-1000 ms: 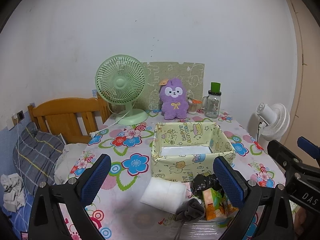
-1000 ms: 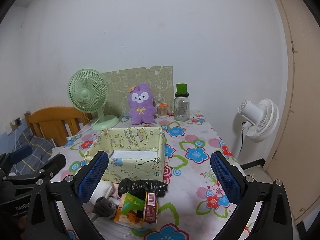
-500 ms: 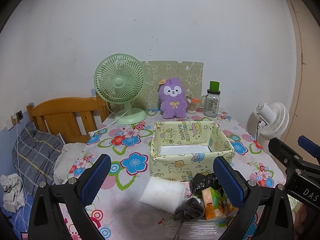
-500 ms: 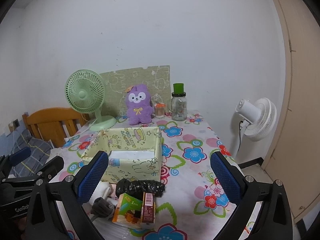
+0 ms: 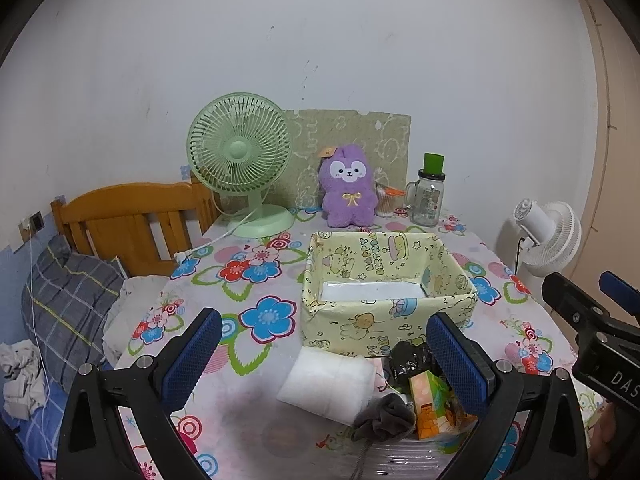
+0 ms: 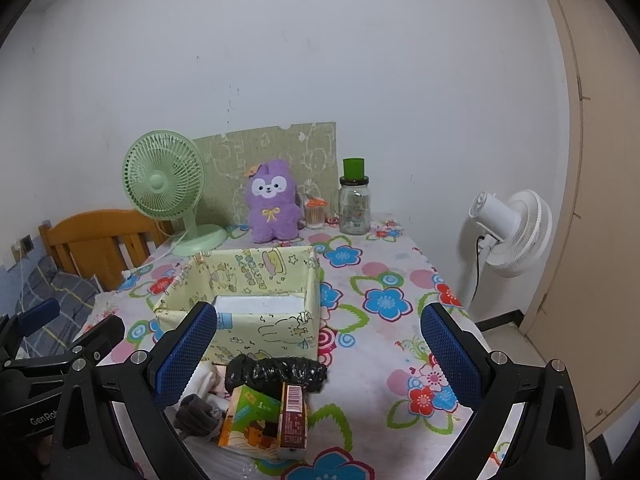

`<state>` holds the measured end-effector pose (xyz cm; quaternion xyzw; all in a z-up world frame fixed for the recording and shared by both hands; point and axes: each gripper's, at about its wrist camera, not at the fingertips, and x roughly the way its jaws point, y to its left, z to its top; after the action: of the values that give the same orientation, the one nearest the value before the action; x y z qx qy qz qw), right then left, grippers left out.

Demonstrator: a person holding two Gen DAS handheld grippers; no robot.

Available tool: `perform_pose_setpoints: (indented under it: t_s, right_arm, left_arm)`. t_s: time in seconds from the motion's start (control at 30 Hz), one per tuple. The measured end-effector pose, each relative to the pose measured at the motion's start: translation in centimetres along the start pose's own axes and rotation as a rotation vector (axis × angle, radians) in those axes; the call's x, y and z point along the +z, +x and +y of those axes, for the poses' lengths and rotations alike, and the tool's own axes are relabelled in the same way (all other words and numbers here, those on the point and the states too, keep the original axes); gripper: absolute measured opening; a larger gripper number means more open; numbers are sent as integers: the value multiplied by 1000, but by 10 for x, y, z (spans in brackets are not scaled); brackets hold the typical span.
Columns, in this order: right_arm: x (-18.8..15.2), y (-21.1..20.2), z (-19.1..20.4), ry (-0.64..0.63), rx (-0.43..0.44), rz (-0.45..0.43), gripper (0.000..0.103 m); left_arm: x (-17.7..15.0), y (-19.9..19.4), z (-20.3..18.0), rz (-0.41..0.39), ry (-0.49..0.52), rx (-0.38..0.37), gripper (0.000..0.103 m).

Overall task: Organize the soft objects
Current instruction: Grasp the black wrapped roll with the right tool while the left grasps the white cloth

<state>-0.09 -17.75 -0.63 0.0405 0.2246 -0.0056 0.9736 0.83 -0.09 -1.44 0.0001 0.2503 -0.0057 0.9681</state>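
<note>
Floral tablecloth (image 5: 248,264): your left gripper (image 5: 324,354) and right gripper (image 6: 318,354) gape wide, empty. White pack (image 5: 328,380), grey sock (image 5: 382,420) and black bundle (image 6: 276,372) lie before yellow box (image 5: 384,312); juice cartons (image 6: 264,420) crowd them.

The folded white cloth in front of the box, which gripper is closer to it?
Left. The white cloth lies between the open left gripper fingers; the right gripper is centred farther right, over the black bundle.

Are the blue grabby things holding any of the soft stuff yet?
No. The left hand-held gripper and right hand-held gripper are both wide open, holding nothing. The white pack and gray sock lie on the table.
</note>
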Motion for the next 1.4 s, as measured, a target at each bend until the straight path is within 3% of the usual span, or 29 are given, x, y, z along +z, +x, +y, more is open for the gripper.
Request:
perform_pose_setpoints:
  t_s: [0.3,1.4]
  right_arm:
    - [-5,18,2,11,5,37,103]
    - [-28,107,18,26,53,242,103]
  left_arm:
    - [-4,15,6,29,-2,3,103]
    - [-34,104,3,280,40,-21,103]
